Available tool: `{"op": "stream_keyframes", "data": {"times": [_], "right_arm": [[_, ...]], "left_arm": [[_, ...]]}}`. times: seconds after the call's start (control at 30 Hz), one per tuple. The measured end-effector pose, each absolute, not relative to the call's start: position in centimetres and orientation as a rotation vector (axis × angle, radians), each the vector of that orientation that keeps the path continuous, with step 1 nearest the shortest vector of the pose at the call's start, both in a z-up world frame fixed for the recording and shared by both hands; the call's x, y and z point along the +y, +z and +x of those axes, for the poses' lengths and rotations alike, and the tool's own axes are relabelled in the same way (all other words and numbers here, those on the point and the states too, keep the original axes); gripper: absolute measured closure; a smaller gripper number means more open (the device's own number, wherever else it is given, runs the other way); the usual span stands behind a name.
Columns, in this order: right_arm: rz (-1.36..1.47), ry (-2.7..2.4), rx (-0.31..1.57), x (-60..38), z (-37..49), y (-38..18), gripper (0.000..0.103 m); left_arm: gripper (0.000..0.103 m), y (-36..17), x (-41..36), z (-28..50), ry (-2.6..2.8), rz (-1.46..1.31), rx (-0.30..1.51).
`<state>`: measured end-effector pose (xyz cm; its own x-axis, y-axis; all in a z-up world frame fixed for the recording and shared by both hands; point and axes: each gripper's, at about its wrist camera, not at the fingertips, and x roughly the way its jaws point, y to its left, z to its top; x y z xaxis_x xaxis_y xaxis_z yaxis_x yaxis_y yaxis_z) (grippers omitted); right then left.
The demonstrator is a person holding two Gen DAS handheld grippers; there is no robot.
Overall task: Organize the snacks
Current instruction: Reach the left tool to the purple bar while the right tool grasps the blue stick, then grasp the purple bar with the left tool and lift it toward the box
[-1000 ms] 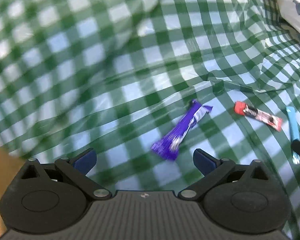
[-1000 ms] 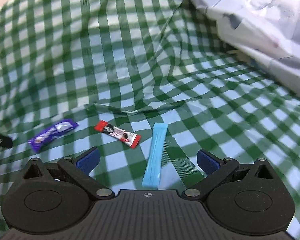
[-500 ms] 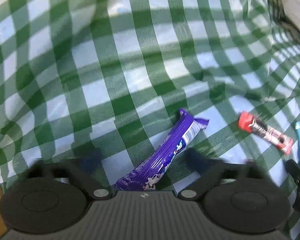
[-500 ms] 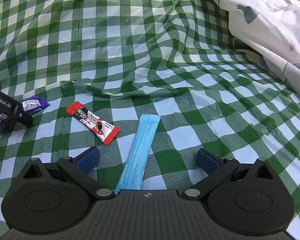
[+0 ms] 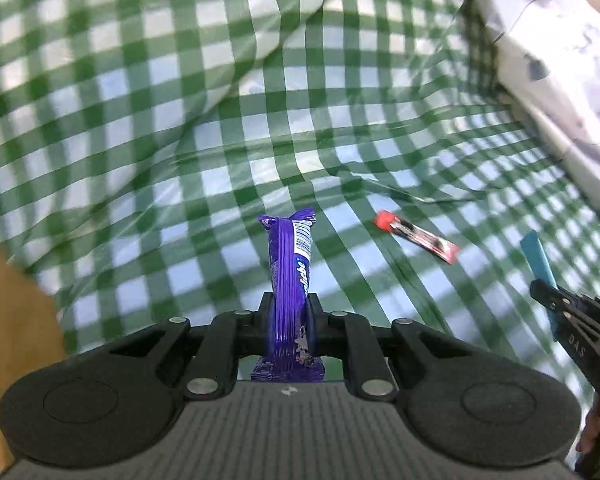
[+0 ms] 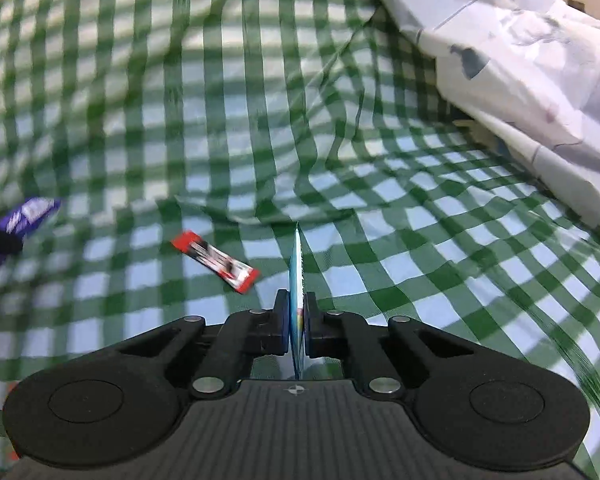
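Observation:
My left gripper is shut on a purple chocolate bar and holds it upright above the green checked cloth. My right gripper is shut on a thin light-blue packet, held edge-on. A red coffee stick packet lies flat on the cloth between the two grippers; it also shows in the right wrist view. The right gripper with the blue packet shows at the right edge of the left wrist view. The purple bar shows at the left edge of the right wrist view.
A rumpled white printed sheet lies along the right side; it also shows in the left wrist view. The checked cloth has a raised fold behind the red packet. A brown cardboard surface is at the left edge.
Both grippers went from open to shut. The left took hold of the purple bar and lifted it; the right took hold of the blue packet and lifted it off the cloth.

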<state>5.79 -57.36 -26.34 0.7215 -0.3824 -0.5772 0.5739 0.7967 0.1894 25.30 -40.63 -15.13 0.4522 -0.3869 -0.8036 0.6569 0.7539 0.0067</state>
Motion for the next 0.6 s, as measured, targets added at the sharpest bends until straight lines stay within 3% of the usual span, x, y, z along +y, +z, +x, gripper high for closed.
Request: {"op": "stream_keyframes", "data": {"times": [0.37,0.6], "right_arm": [[0.57,-0.309,0.504,-42.9,-5.8,-17.4,0.096],[0.543,-0.124,0.54,-33.2,-9.2,-13.1,0.096]], "left_arm": [[0.087,-7.2,-24.9,10.1,-0.579,0.341,0.84],[0.087,-4.2,-14.9,3.2,-0.471,0.32,0.841]]}}
